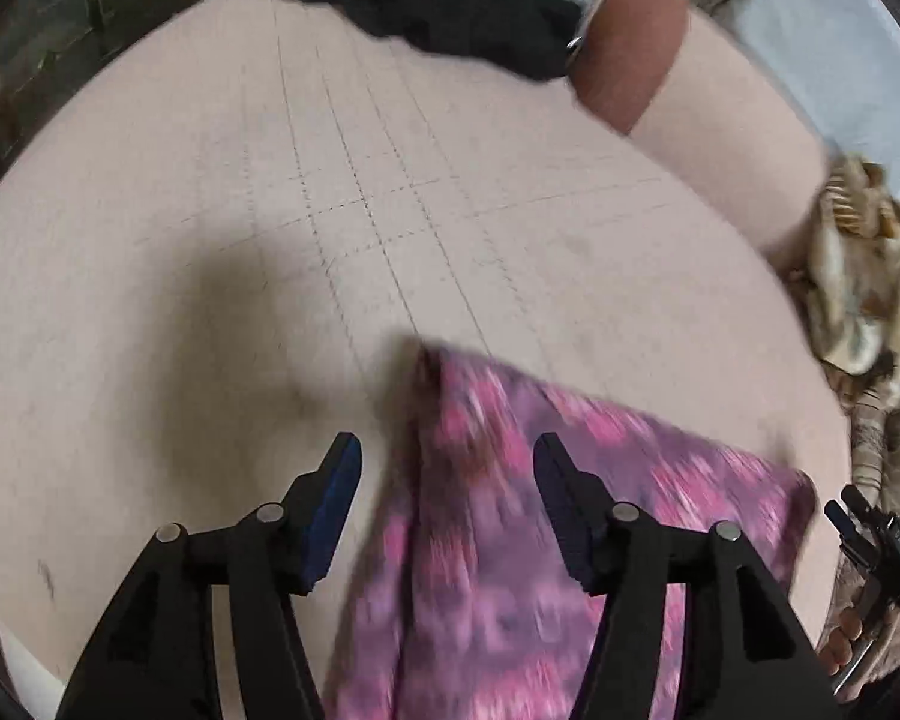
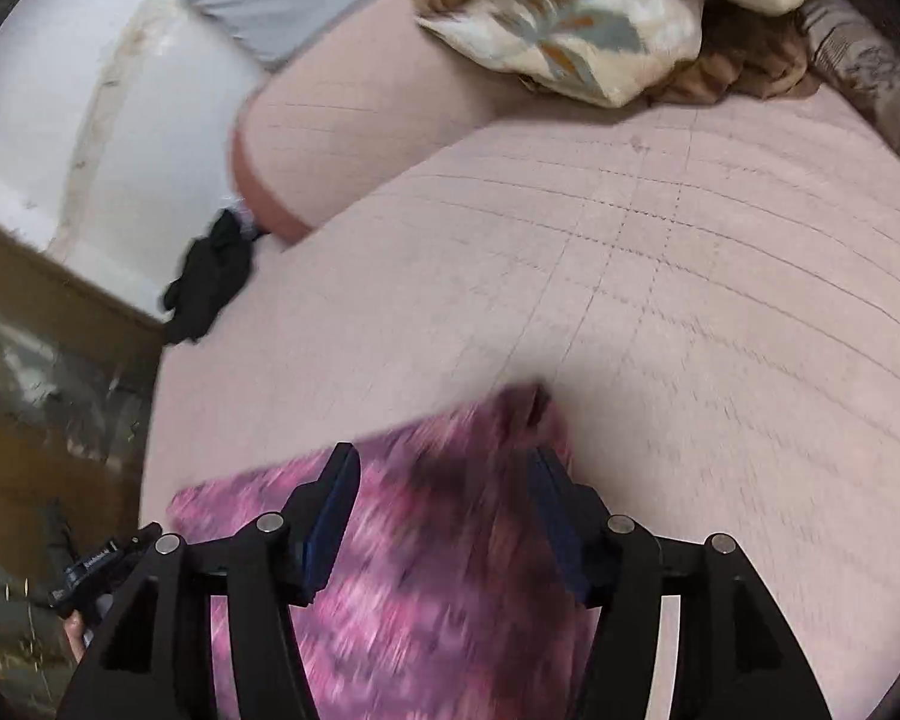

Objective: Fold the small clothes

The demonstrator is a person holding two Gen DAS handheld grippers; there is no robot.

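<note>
We hover both wide-open grippers, left (image 1: 447, 450) and right (image 2: 444, 462), over the pink-purple patterned garment (image 1: 510, 510), apparently ready to pinch its edge for folding.

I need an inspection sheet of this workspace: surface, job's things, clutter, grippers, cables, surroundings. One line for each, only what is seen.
Surface: pink quilted bed cover with stitched grid lines; a few faint marks.
Job's things: pink and purple patterned garment lies on the cover near both grippers; blurred, so folds are unclear.
Clutter: black cloth at the far edge; pink bolster; floral blanket heaped at one side.
Grippers: left gripper has jaws open, above the garment; right gripper has jaws open, above the garment. Neither grips cloth.
Cables: nothing seen.
Surroundings: white wall; brown wooden furniture beside the bed.
</note>
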